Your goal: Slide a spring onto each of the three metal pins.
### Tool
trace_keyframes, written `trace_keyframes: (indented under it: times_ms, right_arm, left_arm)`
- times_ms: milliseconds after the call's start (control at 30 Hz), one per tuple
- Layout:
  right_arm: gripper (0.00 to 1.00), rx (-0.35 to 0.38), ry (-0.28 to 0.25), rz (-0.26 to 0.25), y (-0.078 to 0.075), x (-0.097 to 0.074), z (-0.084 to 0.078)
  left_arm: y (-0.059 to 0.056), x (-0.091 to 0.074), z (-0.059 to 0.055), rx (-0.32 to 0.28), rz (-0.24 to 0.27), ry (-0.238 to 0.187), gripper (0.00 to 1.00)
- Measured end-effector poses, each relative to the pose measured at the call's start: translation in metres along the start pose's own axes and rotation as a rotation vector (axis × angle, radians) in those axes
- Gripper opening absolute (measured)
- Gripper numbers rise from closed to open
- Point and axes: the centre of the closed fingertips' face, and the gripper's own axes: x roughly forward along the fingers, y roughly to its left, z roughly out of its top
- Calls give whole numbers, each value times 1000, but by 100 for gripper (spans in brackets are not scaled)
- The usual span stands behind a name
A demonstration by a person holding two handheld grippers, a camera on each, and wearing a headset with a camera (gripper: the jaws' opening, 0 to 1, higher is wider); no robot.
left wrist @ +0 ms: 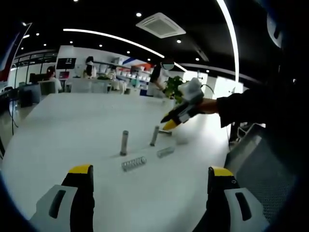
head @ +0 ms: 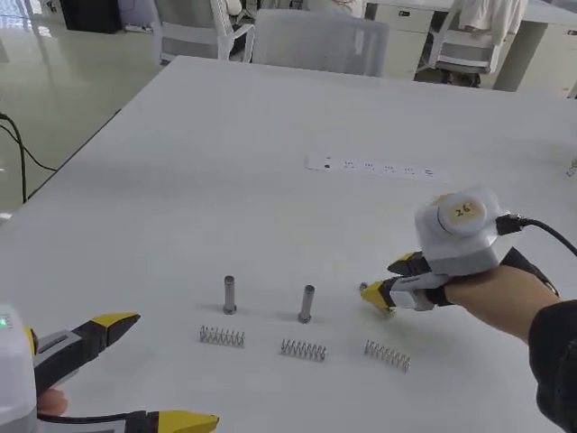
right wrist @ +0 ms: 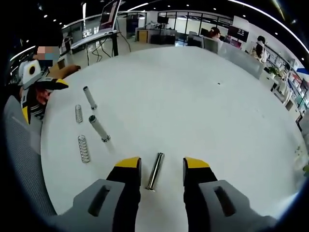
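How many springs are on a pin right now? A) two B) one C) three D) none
D: the left spring, middle spring and right spring all lie loose on the table, and the left pin, middle pin and third pin, between the jaws of the right hand-held gripper, are bare.

The white table (head: 270, 135) carries three metal pins (head: 229, 295), three springs (head: 303, 349) and a power strip (head: 374, 167).

head: above, looking down | left view: low, farther | right view: close | shared: pins (head: 229, 295)
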Motion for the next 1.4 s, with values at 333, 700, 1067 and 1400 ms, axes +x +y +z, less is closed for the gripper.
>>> trace_keyframes:
  times_ms: [333,700,1067,1400]
  right_arm:
    - [20,15,50,-2,2,10,-5]
    - [14,34,80,-7,2,15,-6]
    - [9,36,118,-22,-1,21,-7]
    - [7,53,132,-23,0,22,-8]
  left_arm:
    - [0,-1,-1,-2,0,2,95]
    - [1,1,-1,-2,-5,5,95]
    - [3,-1,-2,-6,0,3,95]
    - [3,-2,-2,-6,3,4,94]
